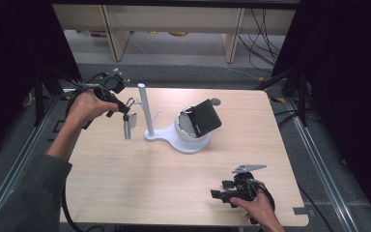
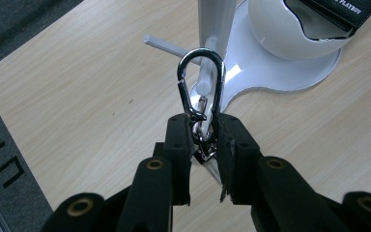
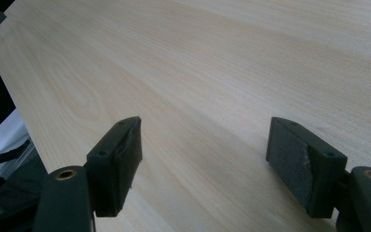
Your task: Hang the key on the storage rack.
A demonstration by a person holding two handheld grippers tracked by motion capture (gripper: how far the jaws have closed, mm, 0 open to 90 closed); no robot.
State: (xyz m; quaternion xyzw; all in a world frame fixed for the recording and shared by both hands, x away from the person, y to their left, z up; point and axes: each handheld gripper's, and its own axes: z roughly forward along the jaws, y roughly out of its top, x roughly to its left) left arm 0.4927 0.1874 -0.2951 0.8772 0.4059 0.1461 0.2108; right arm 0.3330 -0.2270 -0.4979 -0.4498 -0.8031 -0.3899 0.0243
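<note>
Carabiner clamped in left claw, loop protruding beyond tips

Lighting: your table is evenly lit from overhead, surroundings dark. Shadows soft. Glare on the carabiner. Your gripper views blur the nearest jaws.

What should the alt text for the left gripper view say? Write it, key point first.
The left claw grips a silver carabiner clip by its lower end, its loop raised toward a peg on a white stand. Behind it, on the wooden table, the stand's bowl holds a black wallet.
</note>
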